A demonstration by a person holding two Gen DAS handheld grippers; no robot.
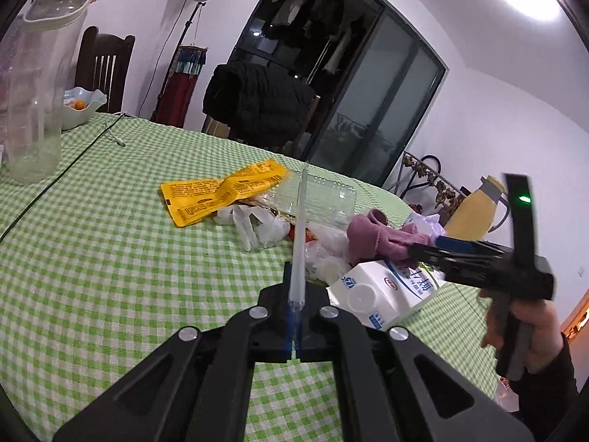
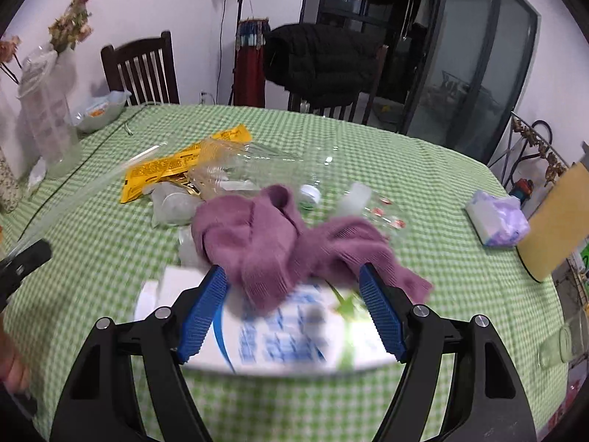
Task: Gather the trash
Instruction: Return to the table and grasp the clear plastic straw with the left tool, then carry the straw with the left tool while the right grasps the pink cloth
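Note:
My left gripper point(image 1: 293, 280) is shut on the edge of a clear plastic bag point(image 1: 300, 228) that stands up thin between the pads. In the right wrist view the bag point(image 2: 92, 188) stretches toward the left. A trash pile lies on the green checked table: a yellow wrapper point(image 1: 224, 191), a clear plastic box point(image 1: 320, 195), white wrappers point(image 1: 257, 226), a purple cloth point(image 2: 272, 235) and a white milk carton point(image 2: 279, 328). My right gripper point(image 2: 291, 280) is open, its blue pads either side of the carton, the cloth draped just beyond.
A tall clear jug point(image 1: 35, 84) and a bowl point(image 1: 81, 105) stand at the far left. A tissue pack point(image 2: 497, 221) and a yellow kettle point(image 1: 475, 206) sit at the right. Chairs point(image 2: 143, 70) stand behind the table point(image 1: 92, 258). A cable point(image 1: 55, 180) crosses the cloth.

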